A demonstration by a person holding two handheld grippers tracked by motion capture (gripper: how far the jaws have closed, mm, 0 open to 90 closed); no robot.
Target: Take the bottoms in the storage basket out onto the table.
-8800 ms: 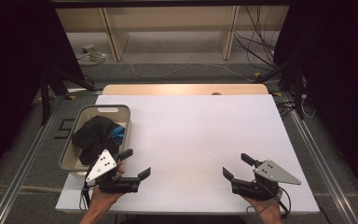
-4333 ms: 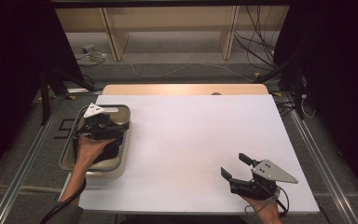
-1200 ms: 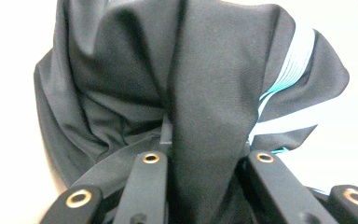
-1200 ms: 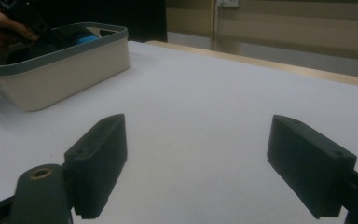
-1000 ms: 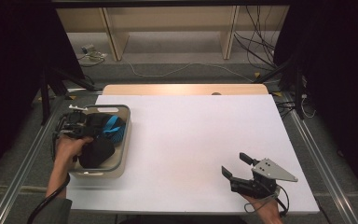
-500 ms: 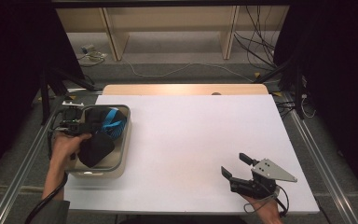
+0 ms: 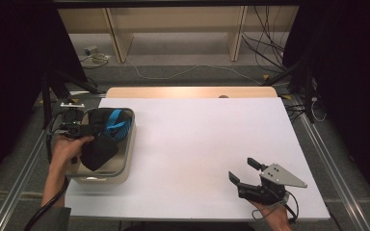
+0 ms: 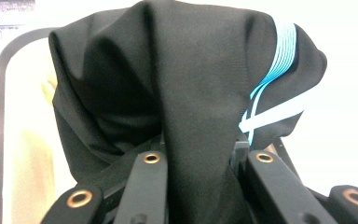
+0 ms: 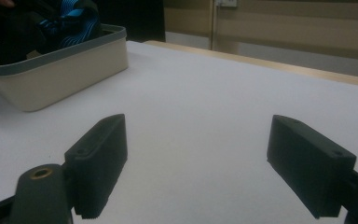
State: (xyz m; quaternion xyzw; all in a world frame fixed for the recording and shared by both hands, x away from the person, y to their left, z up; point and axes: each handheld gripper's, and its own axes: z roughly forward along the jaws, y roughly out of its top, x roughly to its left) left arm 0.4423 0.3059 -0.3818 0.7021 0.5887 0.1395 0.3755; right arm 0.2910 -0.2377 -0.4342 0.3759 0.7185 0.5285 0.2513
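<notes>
Left hand-held gripper [image 7: 84,129] pinching black garment [image 8: 177,93] with blue stripes, part-lifted over bin [image 7: 125,159] at surface's left edge. Grasp done; pulling clear and laying on surface left. Right hand-held gripper [image 9: 214,158] spread, idle near right.

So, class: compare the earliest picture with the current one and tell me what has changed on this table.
The left tongs left the table's near edge, went into the basket and closed on the black garment, lifting it. The right tongs stayed open at the near right, and the basket kept its place.
</notes>
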